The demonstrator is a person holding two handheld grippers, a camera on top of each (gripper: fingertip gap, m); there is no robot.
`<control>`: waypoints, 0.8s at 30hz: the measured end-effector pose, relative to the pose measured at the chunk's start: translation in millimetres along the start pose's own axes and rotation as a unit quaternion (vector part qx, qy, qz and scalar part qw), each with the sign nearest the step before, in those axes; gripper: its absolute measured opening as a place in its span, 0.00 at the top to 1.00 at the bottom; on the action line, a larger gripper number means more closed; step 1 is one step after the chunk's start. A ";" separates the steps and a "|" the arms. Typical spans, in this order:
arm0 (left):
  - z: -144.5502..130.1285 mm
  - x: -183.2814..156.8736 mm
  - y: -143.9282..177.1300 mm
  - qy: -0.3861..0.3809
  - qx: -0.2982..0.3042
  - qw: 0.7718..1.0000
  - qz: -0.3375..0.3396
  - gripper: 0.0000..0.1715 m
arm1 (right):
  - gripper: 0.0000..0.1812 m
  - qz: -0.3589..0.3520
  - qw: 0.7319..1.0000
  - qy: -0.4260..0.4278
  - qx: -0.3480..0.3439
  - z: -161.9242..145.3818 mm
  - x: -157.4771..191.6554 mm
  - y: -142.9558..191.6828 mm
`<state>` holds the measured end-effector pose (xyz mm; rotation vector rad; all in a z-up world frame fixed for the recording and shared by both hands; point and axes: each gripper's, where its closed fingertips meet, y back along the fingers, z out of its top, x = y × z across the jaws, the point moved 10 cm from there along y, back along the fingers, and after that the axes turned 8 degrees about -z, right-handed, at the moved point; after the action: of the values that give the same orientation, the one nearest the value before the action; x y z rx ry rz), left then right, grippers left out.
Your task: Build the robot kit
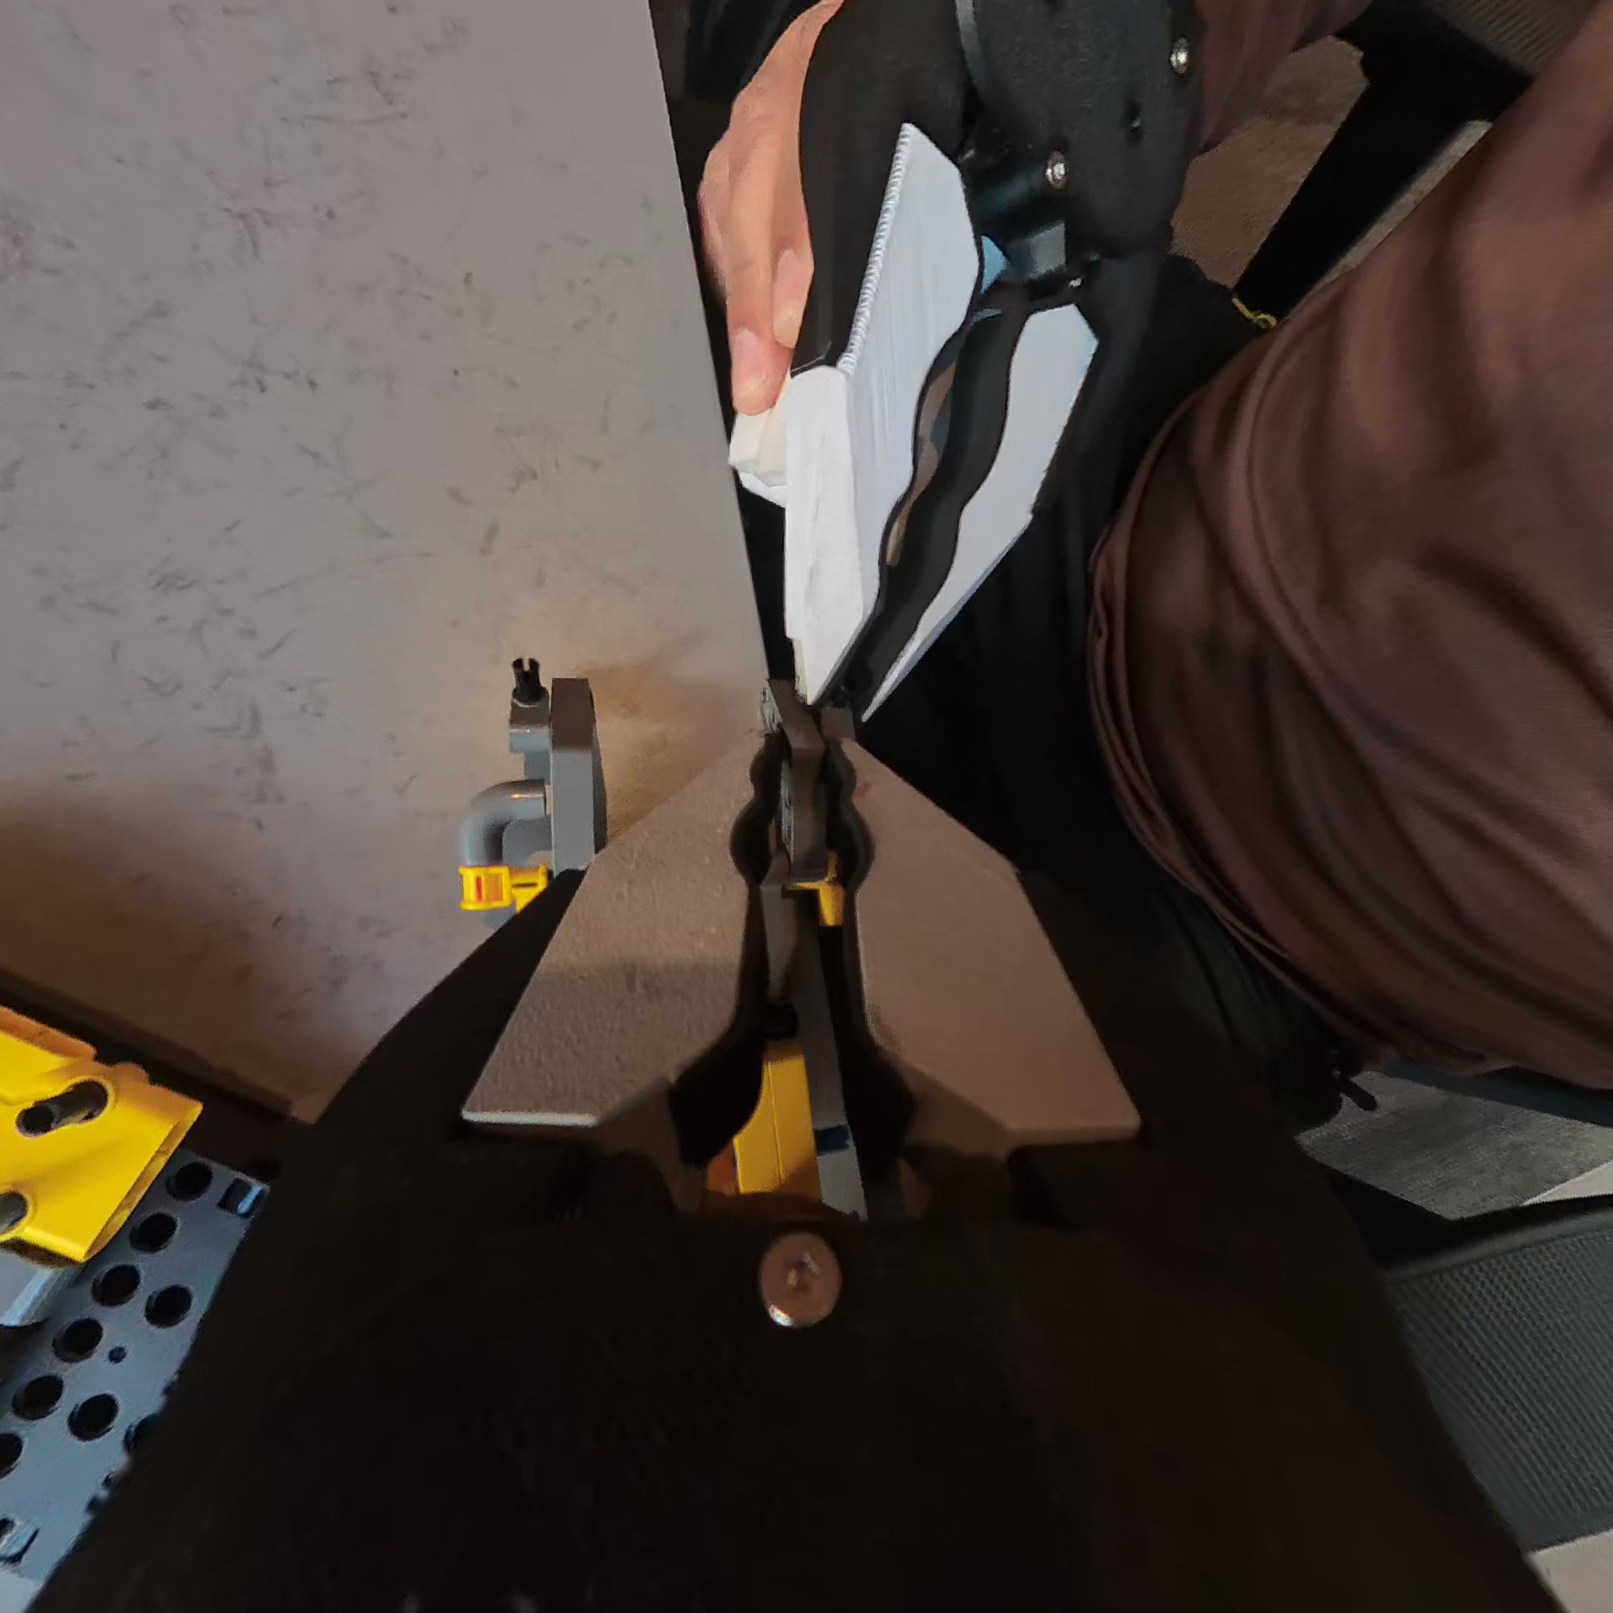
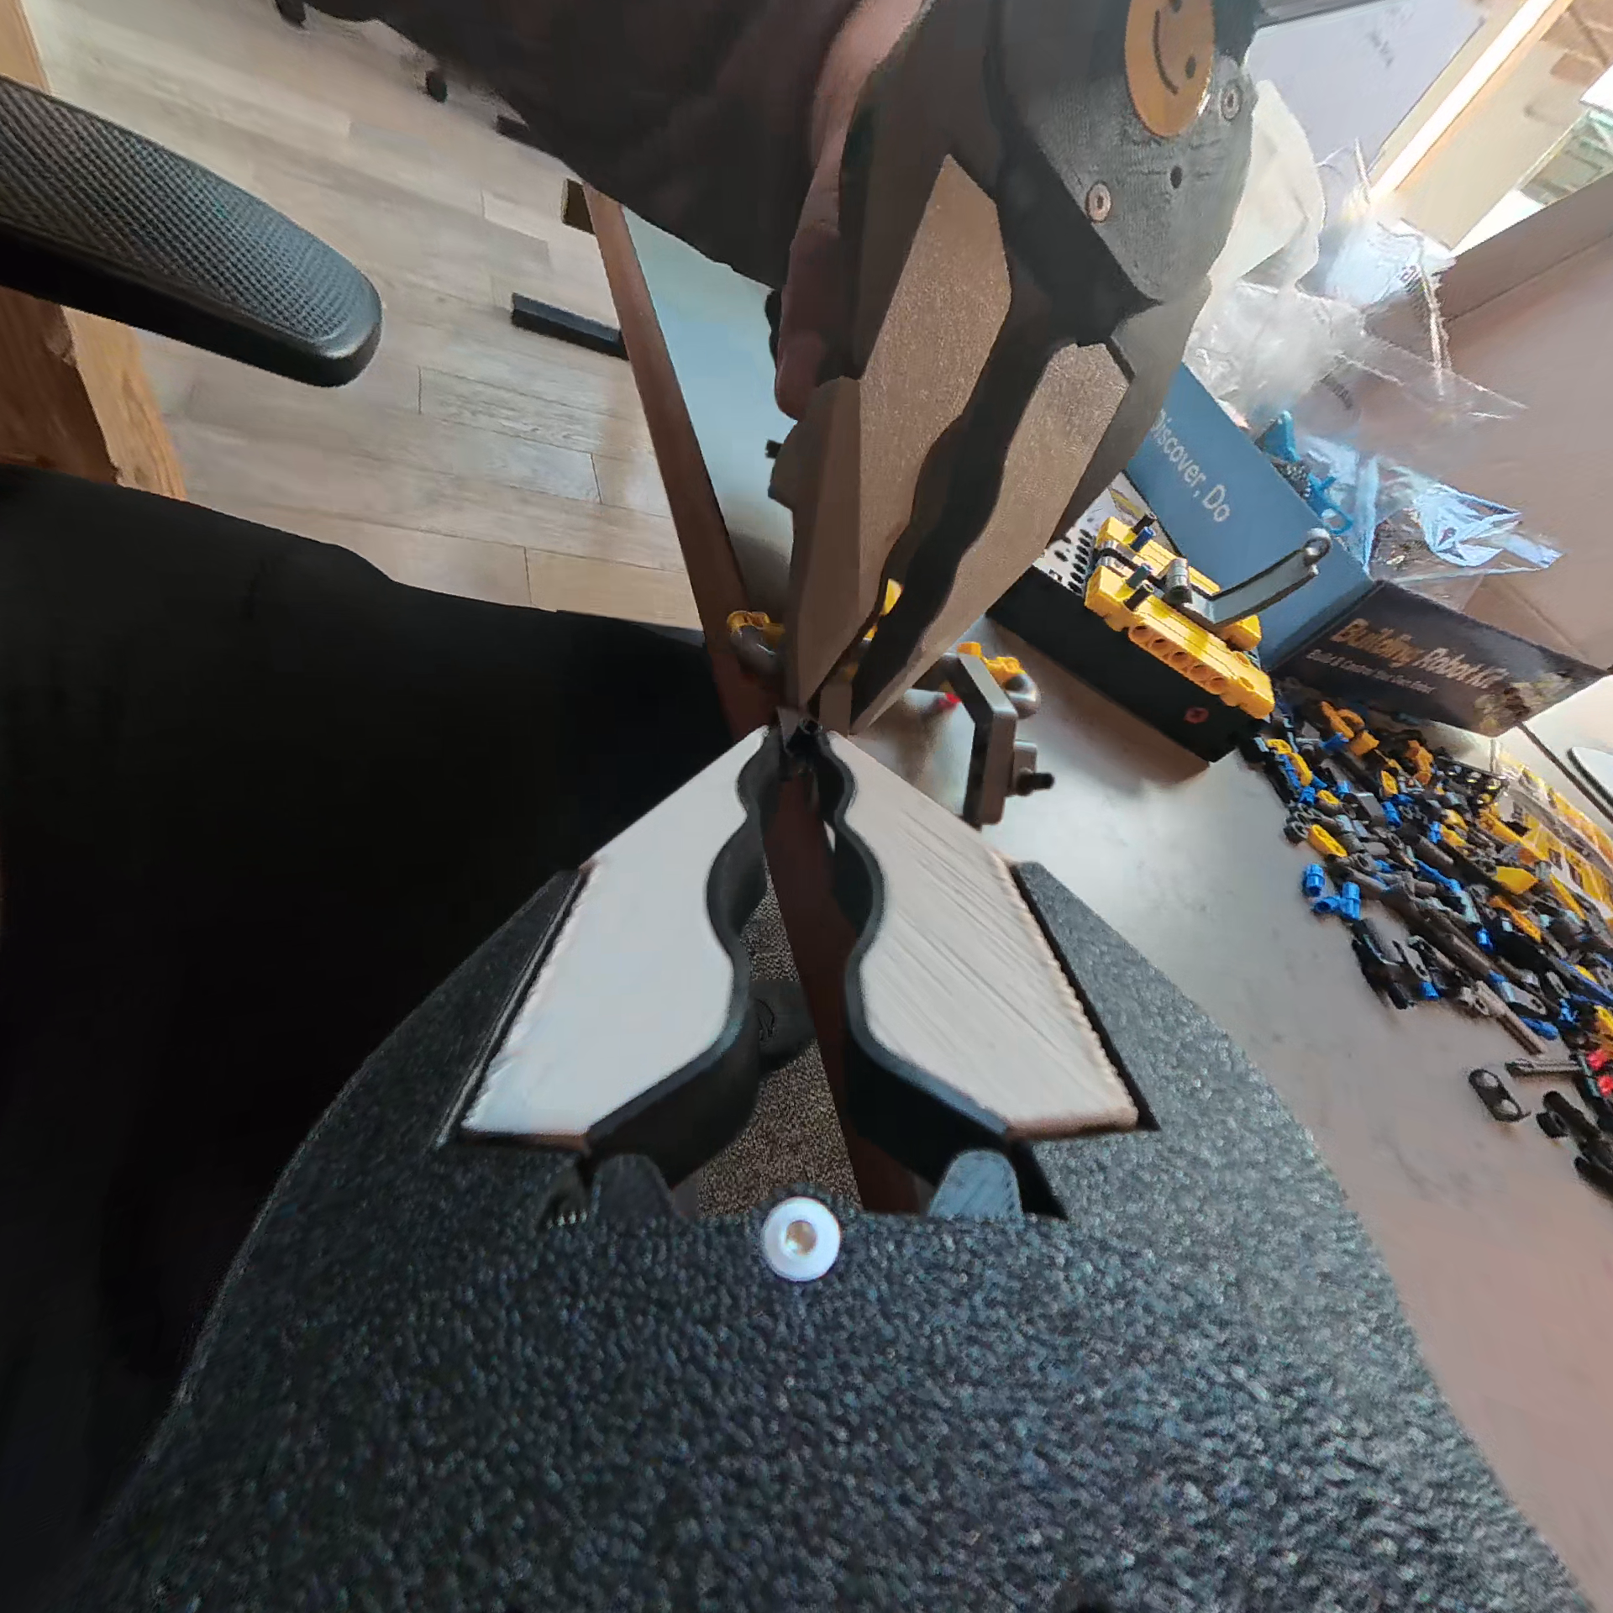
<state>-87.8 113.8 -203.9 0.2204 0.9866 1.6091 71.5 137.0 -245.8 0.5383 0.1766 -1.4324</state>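
My left gripper (image 1: 801,759) is shut on a small grey and yellow building-toy assembly (image 1: 790,943) that runs between its fingers and sticks out past the tips. My right gripper (image 2: 799,740) is shut, with a small black piece (image 2: 798,744) pinched at its tips. The two grippers meet tip to tip at the table's near edge; the right gripper (image 1: 827,698) touches the assembly's grey end. The left gripper shows in the right wrist view (image 2: 825,689), coming down from above. Whether the black piece is joined to the assembly is hidden.
A grey frame part with an elbow and yellow connector (image 1: 545,785) stands on the table (image 1: 305,393), also in the right wrist view (image 2: 995,742). A yellow beam build (image 2: 1170,611), blue box (image 2: 1222,497), parts pile (image 2: 1440,873), plastic bags and chair armrest (image 2: 175,244) surround. The tips of both grippers are at nearly the same place.
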 end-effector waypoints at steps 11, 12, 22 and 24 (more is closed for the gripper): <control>1.2 0.5 -2.0 -0.002 -0.005 1.000 0.003 0.96 | 0.97 0.001 1.000 -0.010 -0.004 -2.6 -1.9 2.1; 0.8 0.8 -1.8 0.000 -0.008 1.000 0.002 0.96 | 0.97 0.001 1.000 -0.010 -0.005 -2.5 -1.9 2.1; -1.2 2.9 -0.6 0.017 -0.023 1.000 -0.002 0.96 | 0.97 -0.013 1.000 -0.009 -0.002 -2.3 -1.4 2.0; -1.1 3.2 -0.6 0.018 -0.023 1.000 -0.002 0.96 | 0.97 -0.014 1.000 -0.009 -0.001 -2.2 -1.3 2.2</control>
<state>-89.0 116.1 -206.2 0.1573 0.9751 1.6349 73.8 139.3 -246.6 0.5237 0.1717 -1.4645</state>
